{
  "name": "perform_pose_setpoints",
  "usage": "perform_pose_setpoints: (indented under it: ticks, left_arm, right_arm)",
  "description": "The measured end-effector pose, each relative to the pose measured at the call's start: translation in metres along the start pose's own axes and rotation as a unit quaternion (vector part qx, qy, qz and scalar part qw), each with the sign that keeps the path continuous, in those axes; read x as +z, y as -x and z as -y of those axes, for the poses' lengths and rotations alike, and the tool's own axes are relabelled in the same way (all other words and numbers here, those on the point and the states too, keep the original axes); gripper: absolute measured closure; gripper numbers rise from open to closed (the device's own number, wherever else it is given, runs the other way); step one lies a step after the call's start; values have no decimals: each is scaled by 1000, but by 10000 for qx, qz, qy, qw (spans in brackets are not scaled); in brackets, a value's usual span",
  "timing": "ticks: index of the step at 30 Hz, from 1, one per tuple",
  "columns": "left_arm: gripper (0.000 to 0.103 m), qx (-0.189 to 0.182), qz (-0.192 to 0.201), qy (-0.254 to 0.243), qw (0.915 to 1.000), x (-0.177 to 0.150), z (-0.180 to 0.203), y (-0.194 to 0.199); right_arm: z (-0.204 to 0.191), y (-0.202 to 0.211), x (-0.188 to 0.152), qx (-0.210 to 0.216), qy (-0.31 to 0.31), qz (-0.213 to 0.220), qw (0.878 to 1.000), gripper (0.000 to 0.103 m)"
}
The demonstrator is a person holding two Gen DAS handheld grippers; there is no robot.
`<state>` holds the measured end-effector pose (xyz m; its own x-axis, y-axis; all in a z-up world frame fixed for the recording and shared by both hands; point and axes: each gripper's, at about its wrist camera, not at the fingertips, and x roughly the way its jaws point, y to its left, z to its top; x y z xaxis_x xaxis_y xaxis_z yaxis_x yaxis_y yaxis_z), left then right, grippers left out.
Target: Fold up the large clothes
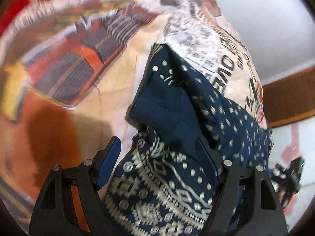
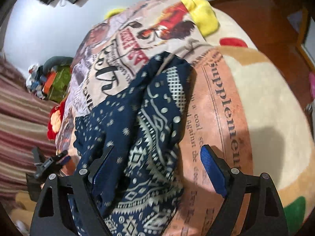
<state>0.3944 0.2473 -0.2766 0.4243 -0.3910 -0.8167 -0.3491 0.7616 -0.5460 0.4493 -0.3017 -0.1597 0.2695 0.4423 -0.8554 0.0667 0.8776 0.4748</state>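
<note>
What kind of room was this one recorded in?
Most likely a bedroom at home: a printed blanket covers a wide soft surface, probably a bed; a yellow pillow lies at its far end, beside a wooden floor. A navy patterned garment lies on top.

Even indoor light, soft shadows on the bedspread (image 2: 275,137), motion blur throughout, heavy fisheye bending at edges.

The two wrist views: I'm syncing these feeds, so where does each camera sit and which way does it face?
Left wrist: on the left gripper, looking along its open fingers at the navy patterned garment on the printed blanket.
Right wrist: on the right gripper, fingers open, facing the same garment.
Shared: garment, blanket; each view shows the other gripper.
</note>
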Motion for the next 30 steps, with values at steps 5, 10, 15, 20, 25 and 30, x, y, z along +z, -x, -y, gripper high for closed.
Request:
perform_pose_setpoints:
  ticks: [5,10,15,20,25,30]
  left_arm:
    - [26,-379,-196,171,9989,13,-4,-29]
    - [26,-420,-177,-110,9989,31,15,-48]
    - [39,-157,-43,-294,9994,44,35,-64]
    - [82,360,47,-516,9980,44,47,-62]
    - [88,669,674,-1288,9871,29,76,-16]
    - [88,625,1286,-1682,9753,28,99,41]
  right_arm:
    - [5,-26,16,271,-152,-212,9993,18]
    - [-3,-43,33,656,-16,-181,9977,18]
    - [-8,-65,48,873,32,-113,9961,21]
    - [-29,-83,59,404,555,-29,9976,59]
    - [-49,-82,63,374,885,97,9953,85]
    - [-85,-64,71,534,1306,405,9892,89]
